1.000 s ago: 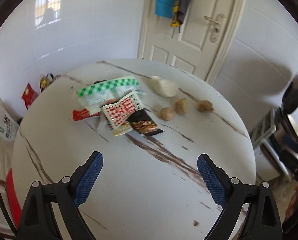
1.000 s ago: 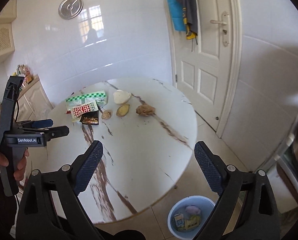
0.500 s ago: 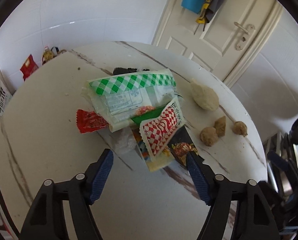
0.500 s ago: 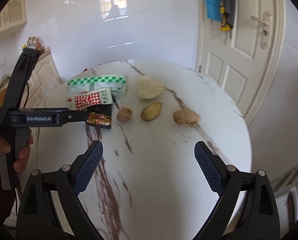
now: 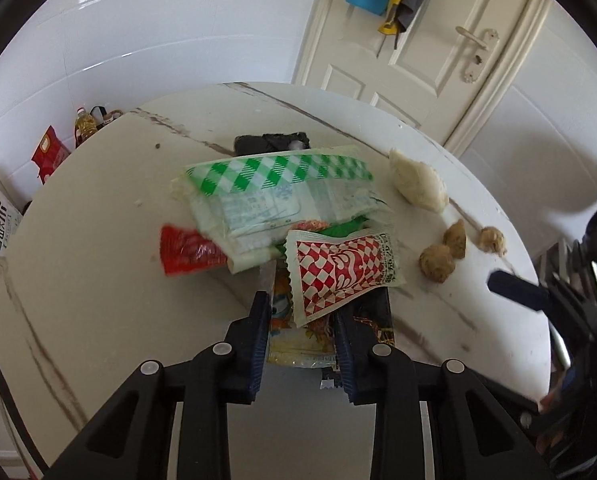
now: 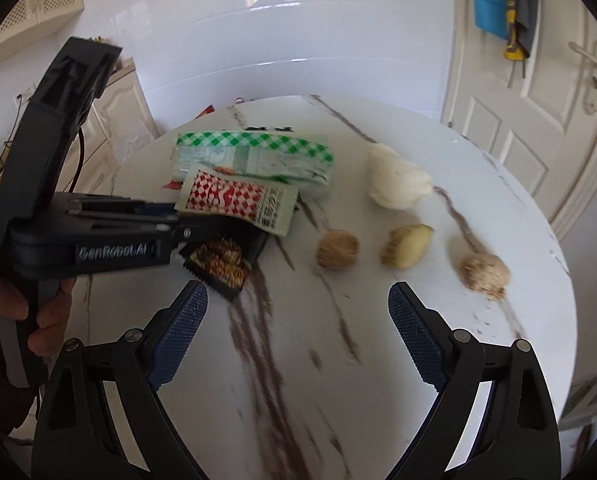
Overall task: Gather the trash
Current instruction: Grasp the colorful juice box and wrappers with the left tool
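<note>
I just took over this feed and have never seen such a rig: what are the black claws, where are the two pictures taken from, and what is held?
There is no robot: a person holds a two-finger clamp in each hand, with a fisheye camera looking along its fingers. One view looks along the left gripper, whose jaws have just been closing around the wrapper pile: a colourful flat packet and the red-and-white checkered sachet lie between them, though a firm pinch is not clear. The other view looks along the right gripper, open above the white marble-look round table. A green-checked plastic bag, a white lump and three brownish lumps lie loose.
</note>
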Demonstrator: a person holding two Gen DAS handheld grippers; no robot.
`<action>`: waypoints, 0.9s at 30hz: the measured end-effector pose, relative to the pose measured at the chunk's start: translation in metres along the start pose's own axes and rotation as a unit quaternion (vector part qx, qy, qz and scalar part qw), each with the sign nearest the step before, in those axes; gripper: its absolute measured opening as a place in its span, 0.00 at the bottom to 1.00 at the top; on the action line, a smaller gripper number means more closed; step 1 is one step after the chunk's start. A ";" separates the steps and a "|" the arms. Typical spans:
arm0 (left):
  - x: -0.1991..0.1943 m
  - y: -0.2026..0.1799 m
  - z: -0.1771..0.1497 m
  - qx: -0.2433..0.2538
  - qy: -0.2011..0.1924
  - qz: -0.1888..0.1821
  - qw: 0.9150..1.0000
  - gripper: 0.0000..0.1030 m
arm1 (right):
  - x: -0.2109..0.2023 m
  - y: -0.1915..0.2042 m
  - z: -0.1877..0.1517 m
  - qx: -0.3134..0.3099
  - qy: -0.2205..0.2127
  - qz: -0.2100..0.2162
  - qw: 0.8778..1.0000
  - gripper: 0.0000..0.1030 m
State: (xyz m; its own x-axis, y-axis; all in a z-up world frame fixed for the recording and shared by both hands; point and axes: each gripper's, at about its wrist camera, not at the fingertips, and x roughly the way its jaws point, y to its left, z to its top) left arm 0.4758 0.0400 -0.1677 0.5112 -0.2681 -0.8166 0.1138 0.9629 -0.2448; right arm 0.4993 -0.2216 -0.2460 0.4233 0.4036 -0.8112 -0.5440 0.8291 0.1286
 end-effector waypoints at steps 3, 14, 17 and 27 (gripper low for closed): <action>-0.016 0.012 -0.012 0.005 0.006 -0.010 1.000 0.26 | 0.010 0.015 0.004 -0.011 0.006 0.017 1.000 0.88; -0.068 0.039 -0.058 0.045 0.006 -0.039 0.998 0.26 | 0.019 0.063 -0.004 -0.038 0.025 0.071 0.996 0.82; -0.076 0.042 -0.066 0.044 0.005 -0.043 0.998 0.26 | 0.022 0.069 -0.003 -0.039 0.034 0.088 0.995 0.80; -0.092 0.043 -0.086 0.029 0.000 -0.043 0.999 0.28 | 0.021 0.086 -0.015 -0.044 0.031 0.106 0.993 0.25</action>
State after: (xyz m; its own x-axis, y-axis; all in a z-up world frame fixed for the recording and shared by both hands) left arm 0.3607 0.1031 -0.1479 0.4982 -0.3493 -0.7936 0.2064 0.9367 -0.2828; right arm 0.4504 -0.1482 -0.2605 0.2485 0.5393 -0.8046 -0.6788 0.6895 0.2526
